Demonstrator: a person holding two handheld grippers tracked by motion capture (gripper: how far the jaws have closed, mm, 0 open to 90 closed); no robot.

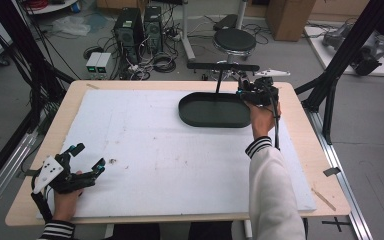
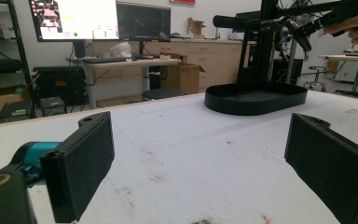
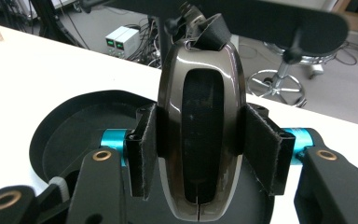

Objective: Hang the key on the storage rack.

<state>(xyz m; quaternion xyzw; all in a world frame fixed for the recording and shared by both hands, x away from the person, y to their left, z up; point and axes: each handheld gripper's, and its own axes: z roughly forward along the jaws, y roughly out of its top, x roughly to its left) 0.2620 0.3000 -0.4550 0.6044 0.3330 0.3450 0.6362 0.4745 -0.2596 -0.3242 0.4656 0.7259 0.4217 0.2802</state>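
A glossy bronze oval object (image 3: 198, 88) with a dark inset hangs by a black strap (image 3: 208, 27) from the crossbar (image 3: 261, 16) of a black stand (image 1: 223, 66). My right gripper (image 3: 198, 149) is shut on its lower half, one pad on each side, above a black oval tray (image 3: 74, 126). In the high view the right gripper (image 1: 250, 92) sits at the tray's (image 1: 185, 107) right end, at the table's far side. My left gripper (image 1: 89, 156) rests near the front left corner, open with nothing between its pads (image 2: 81, 158). The tray (image 2: 256, 100) lies far ahead of it.
A white mat (image 1: 155, 150) covers most of the wooden table (image 1: 300, 130), with small dark specks (image 1: 113, 161) near the left gripper. Behind the table stand a stool (image 1: 235, 40), computer towers (image 1: 135, 30) and loose cables. A black frame post (image 1: 347, 50) rises at the right.
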